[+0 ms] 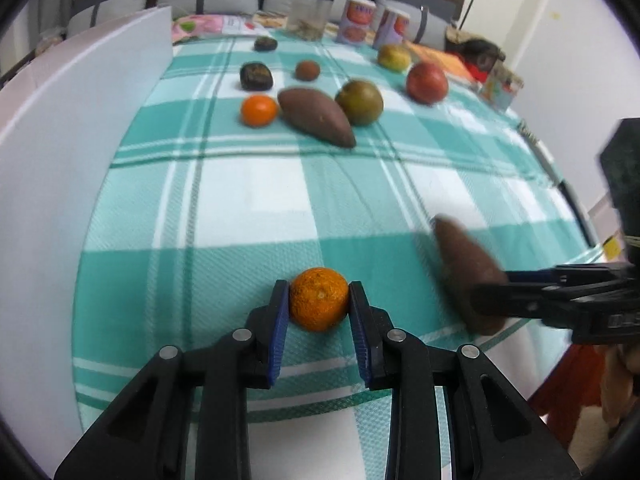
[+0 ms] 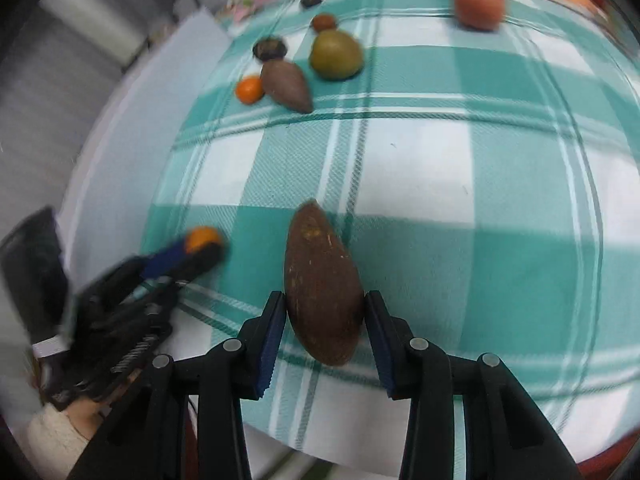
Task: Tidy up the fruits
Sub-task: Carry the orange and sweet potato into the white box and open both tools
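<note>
The left gripper (image 1: 319, 300) is clamped on a tangerine (image 1: 319, 299), its blue pads touching both sides, just above the checked cloth (image 1: 256, 200) near its front edge. The right gripper (image 2: 324, 316) pinches a sweet potato (image 2: 320, 284) at its thick middle, tip pointing away, beside the tangerine

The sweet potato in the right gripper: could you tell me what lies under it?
Under the sweet potato in the right gripper is the green and white checked tablecloth. Whether it touches the cloth is hidden by its own body.
</note>
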